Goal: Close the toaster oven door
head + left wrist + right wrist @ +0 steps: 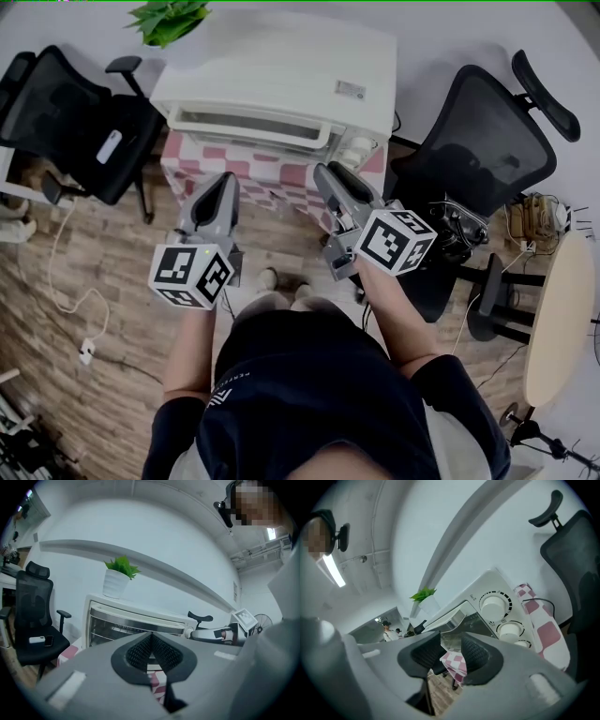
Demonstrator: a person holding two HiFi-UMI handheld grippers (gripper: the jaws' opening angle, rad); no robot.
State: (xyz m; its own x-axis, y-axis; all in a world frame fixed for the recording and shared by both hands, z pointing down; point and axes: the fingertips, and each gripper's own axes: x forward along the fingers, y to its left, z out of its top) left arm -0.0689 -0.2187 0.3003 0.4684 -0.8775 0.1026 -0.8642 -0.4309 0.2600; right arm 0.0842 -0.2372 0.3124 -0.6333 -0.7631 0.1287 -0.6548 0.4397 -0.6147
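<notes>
Approach is judged unfinished: left gripper (225, 180) jaws are clenched empty, right gripper (328, 172) jaws parted, toaster oven door (248, 125) to be pushed.

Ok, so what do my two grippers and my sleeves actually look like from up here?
The left gripper and right gripper are matching grey wedge-shaped shells that taper toward the jaws. Each carries a white cube printed with black square markers. The jaws are lined with black ribbed pads. The person wears a dark short-sleeved shirt with small pale print.
</notes>
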